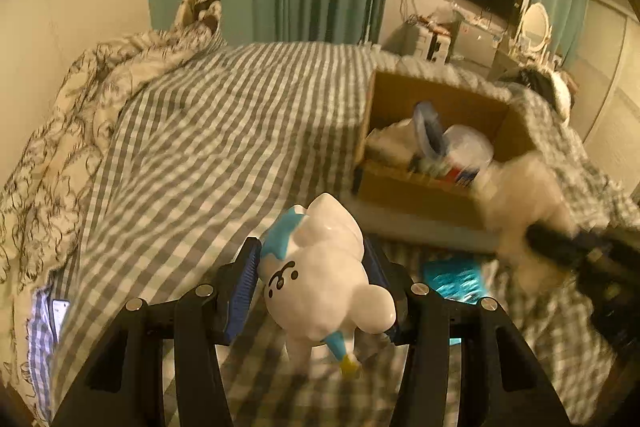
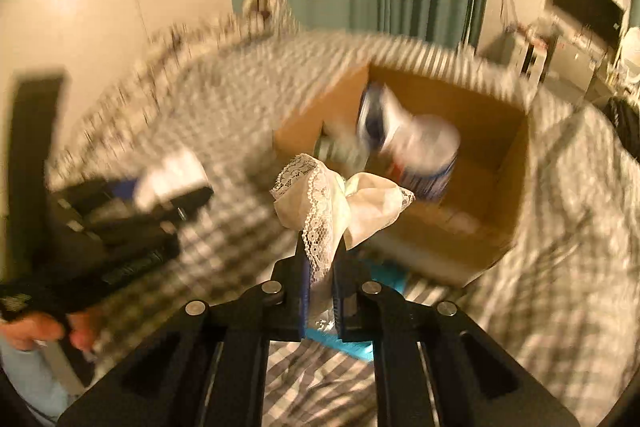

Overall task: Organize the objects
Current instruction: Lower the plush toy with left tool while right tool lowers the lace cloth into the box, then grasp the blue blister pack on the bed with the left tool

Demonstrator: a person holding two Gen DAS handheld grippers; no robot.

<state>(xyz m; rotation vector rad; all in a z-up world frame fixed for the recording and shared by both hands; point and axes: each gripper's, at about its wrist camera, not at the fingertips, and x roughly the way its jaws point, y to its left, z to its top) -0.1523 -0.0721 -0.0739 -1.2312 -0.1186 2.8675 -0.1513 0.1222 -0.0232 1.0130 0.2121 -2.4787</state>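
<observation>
Left tongs (image 1: 312,287) clamp a white-and-blue toy figure (image 1: 320,279) at lower centre, right tongs (image 2: 320,279) pinch a lace-trimmed cloth (image 2: 332,203), both apparently bound for the cardboard box (image 2: 460,251) on the bed (image 1: 224,131).

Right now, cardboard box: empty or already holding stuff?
Holding stuff. The open-topped cardboard box already contains a white container, a blue-and-white item and more, too blurred to identify.
</observation>
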